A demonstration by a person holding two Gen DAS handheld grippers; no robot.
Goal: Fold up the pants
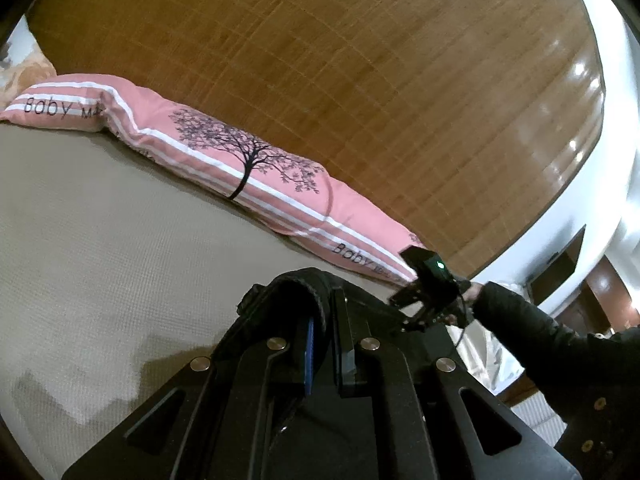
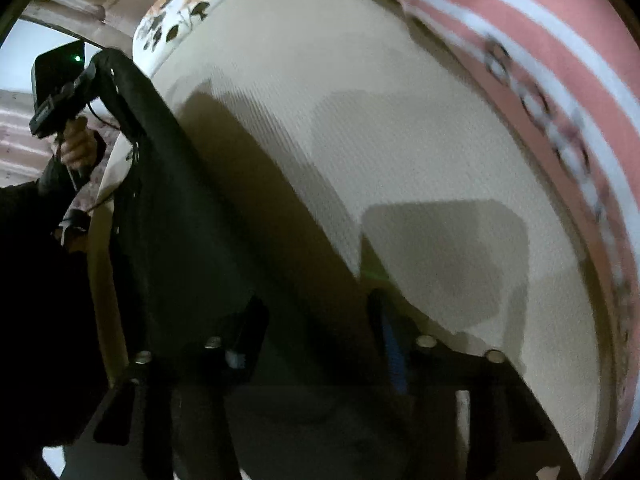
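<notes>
Beige bed sheet (image 1: 100, 220) with a fine woven texture covers the bed in front of me, and behind it stands a brown wooden headboard (image 1: 340, 80). Along the headboard lies a long pink pillow (image 1: 248, 168) with white stripes, a black tree print and the words "Baby".

I hold the black pants (image 2: 168, 184) up above the bed between my two tools. My left hand-held gripper (image 1: 324, 344) has its fingers closed tight on a thick rolled edge of the pants, which bulges up over the fingertips. In the right wrist view the same tool is seen at the far left, with a green light on its camera box, and my left hand (image 2: 78, 148) is around its handle. From there the dark cloth hangs stretched down to my right hand-held gripper (image 2: 316, 320). The cloth passes between its fingers, which stand clearly apart, so I cannot tell if they really pinch it. In the left wrist view this right tool shows at the right, its green light on, beside my black sleeve (image 1: 540, 328). Shadows of the tools fall on the sheet.
</notes>
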